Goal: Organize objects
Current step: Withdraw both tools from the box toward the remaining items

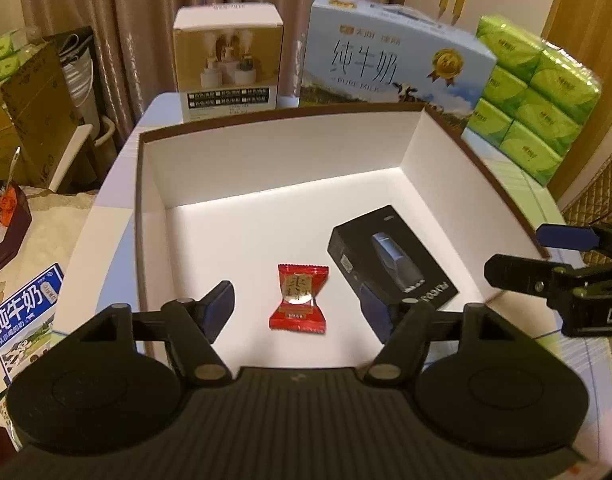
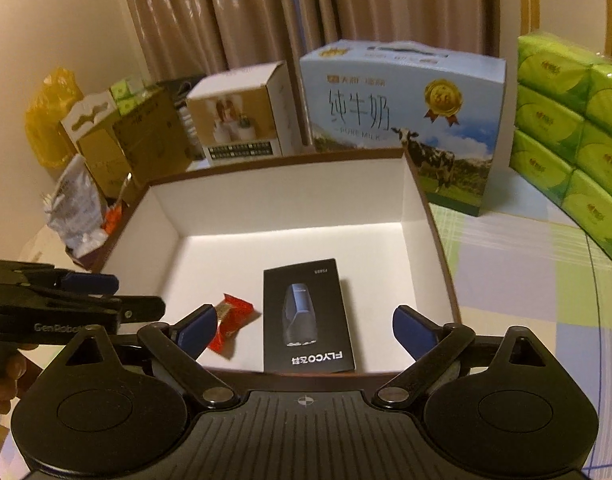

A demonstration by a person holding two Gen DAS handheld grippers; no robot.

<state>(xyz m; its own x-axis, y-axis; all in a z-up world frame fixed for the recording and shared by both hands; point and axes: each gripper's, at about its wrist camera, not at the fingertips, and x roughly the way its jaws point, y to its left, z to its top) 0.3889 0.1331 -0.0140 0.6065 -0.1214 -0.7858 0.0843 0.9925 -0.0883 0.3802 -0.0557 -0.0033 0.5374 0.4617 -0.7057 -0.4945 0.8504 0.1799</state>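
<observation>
An open white box with a brown rim (image 1: 274, 152) (image 2: 290, 196) stands on the table. On its floor lie a red wrapped candy (image 1: 300, 298) (image 2: 232, 326) and a black shaver box (image 1: 390, 260) (image 2: 308, 316). My left gripper (image 1: 300, 310) hangs open over the box's near side, its fingers either side of the candy and above it. My right gripper (image 2: 306, 334) is open at the box's near edge, its fingers on either side of the black shaver box. Each gripper shows in the other's view, at the frame edge.
Behind the box stand a small white-and-tan carton (image 1: 230, 56) (image 2: 242, 120), a blue milk case (image 1: 390, 56) (image 2: 402, 112) and stacked green tissue packs (image 1: 534, 92) (image 2: 570, 132). A blue milk carton (image 1: 24, 316) and cardboard boxes (image 1: 30, 96) lie to the left.
</observation>
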